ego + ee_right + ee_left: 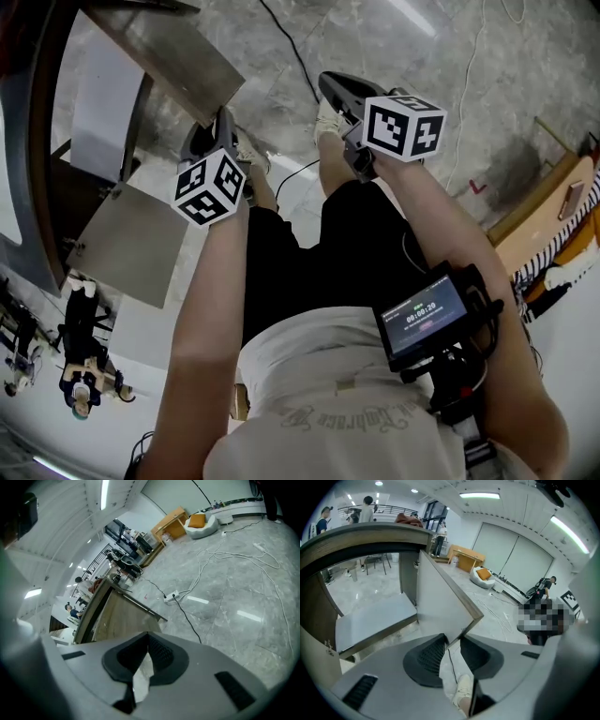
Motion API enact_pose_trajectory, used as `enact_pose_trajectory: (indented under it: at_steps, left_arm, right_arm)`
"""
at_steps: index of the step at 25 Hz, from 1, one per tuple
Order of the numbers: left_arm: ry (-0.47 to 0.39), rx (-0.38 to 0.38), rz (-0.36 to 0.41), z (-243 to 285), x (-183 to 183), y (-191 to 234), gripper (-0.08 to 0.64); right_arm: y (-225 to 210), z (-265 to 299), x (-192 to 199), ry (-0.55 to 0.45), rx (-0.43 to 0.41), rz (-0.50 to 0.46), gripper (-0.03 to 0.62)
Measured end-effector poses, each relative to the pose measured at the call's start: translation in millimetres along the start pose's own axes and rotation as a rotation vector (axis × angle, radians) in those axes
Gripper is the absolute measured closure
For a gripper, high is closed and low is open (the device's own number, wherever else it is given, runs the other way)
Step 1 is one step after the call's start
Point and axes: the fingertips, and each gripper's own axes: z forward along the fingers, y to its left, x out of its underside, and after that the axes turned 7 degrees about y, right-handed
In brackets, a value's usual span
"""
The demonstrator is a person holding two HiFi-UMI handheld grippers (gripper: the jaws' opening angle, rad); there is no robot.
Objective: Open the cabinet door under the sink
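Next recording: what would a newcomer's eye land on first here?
First, the open cabinet door, its corner right at the tips of the left gripper, whose jaws stand apart. A second door hangs open beside it. The right gripper, jaws shut and empty, points out over a floor strewn with cables.

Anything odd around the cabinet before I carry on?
Nothing spilled or broken. Both doors stand open; only loose cables trailing across the floor stand out.
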Motion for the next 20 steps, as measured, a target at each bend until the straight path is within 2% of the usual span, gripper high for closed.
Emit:
enact_pose_trajectory:
  at_steps: [3,6,10,20]
  left_arm:
    - [0.006,0.011,-0.005,8,-10,-16,0.445]
    - [0.008,0.022,-0.043,18,-17,-35,0.439]
    - [0.01,0.029,-0.079,39,-27,-70,0.435]
    - [0.007,0.054,-0.046,70,-49,-127,0.431]
  right_arm:
    - [-13,-6,-7,-0.012,0.012,0.036,0.577]
    - [-29,-15,-13,-0.017,0.024,0.067,0.577]
    - [-67,-35,-32,-0.041,0.028,0.098,0.577]
    - [-110,-55,-48,-0.052,0.02,0.144,0.578]
